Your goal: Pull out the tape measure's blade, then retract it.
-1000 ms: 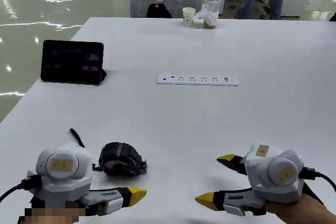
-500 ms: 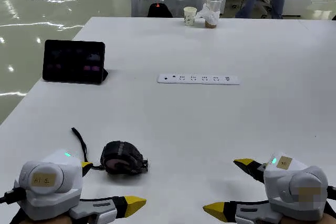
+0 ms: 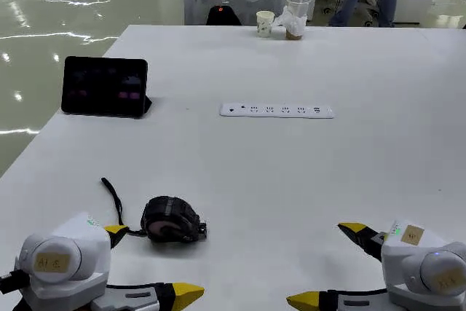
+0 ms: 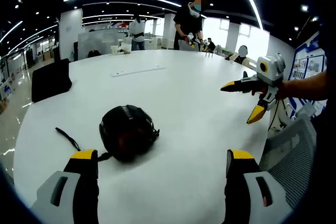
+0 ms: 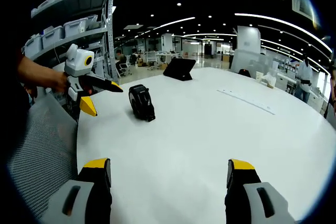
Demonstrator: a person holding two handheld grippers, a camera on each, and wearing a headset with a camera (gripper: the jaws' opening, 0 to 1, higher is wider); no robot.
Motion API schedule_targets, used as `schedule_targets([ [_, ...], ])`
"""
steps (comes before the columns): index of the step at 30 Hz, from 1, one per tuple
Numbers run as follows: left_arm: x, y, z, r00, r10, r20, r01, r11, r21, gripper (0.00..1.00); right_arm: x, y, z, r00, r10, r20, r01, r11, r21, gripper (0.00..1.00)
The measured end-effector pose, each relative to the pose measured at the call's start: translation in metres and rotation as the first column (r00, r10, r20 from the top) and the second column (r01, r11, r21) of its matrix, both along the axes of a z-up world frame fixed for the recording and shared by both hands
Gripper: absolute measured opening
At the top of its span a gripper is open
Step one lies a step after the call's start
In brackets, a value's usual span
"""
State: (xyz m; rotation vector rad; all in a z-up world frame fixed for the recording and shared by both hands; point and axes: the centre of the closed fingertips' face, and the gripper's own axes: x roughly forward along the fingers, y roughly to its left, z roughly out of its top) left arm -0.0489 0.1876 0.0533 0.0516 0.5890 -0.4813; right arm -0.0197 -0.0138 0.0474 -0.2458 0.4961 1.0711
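One black tape measure [image 3: 171,218] lies on the white table [image 3: 291,172] near its front-left edge, with its strap [image 3: 111,193] trailing left. Left gripper [image 3: 153,262] sits just beside it, jaws spread wide. Across bare tabletop, well apart, the right gripper [image 3: 327,264] also has its jaws apart. Head view crops both grippers' bodies.

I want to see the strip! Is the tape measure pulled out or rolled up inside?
Rolled up inside. No strip sticks out of the tape measure on the table.
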Motion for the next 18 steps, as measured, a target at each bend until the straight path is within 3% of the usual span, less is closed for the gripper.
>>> schedule_targets([
  [8, -0.0045, 0.004, 0.0016, 1.0, 0.008, 0.009, -0.008, 1.0, 0.001, 0.99, -0.0054, -0.0023, 0.0007, 1.0, -0.009, -0.008, 0.009, 1.0, 0.024, 0.99],
  [18, -0.0066, 0.0052, 0.005, 0.999, 0.007, 0.034, -0.007, 1.0, 0.0, 0.99, -0.0076, -0.0063, 0.001, 1.0, -0.019, -0.009, 0.019, 1.0, 0.023, 0.99],
])
